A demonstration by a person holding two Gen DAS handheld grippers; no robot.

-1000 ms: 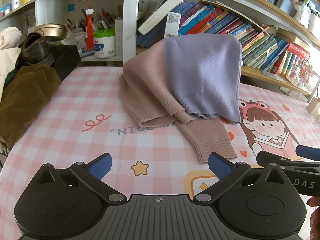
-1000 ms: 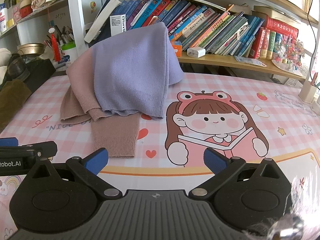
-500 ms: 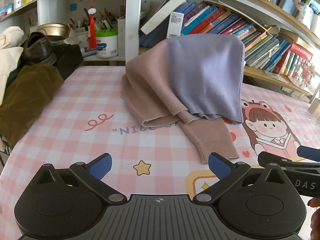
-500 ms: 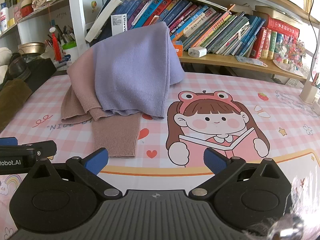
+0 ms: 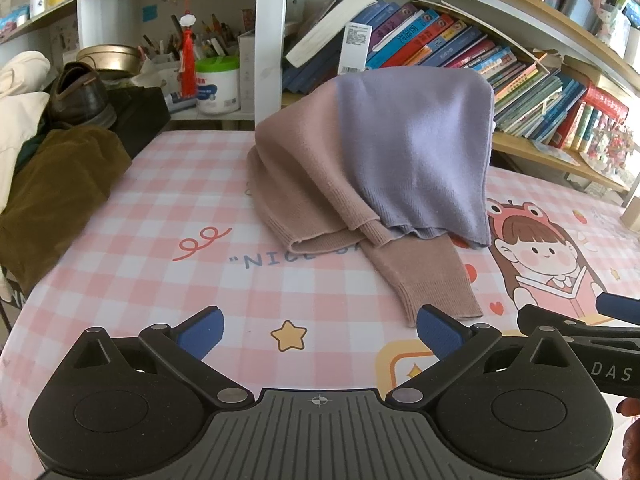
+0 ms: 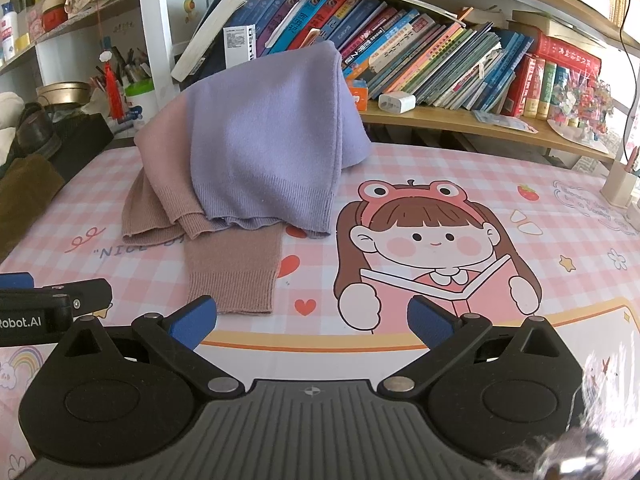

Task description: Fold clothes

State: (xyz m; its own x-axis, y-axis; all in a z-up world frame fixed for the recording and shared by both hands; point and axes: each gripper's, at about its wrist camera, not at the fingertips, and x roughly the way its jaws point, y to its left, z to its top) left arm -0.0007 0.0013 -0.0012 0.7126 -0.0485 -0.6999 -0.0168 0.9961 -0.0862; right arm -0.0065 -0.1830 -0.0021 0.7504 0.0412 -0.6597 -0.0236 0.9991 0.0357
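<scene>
Both grippers hover low over the surface (image 5: 168,216), side by side, their jaws apart and holding nothing. The left gripper (image 5: 319,332) has a yellow star print just ahead between its jaws; the right gripper (image 6: 312,320) sits over the orange border of a cartoon girl print (image 6: 432,256). In the left view the right gripper's finger shows at the right edge.

Just ahead of the left gripper's right jaw, and of the right gripper's left jaw, lies the ribbed cuff of a brown sleeve (image 6: 236,268), flat on the surface. Farther on, the sweater (image 5: 408,148) is heaped up, its purple half draped over its brown half. Behind it stand shelves of books (image 6: 420,48). Far left lies brown cloth (image 5: 56,192), with a shoe (image 5: 78,96) behind it.
</scene>
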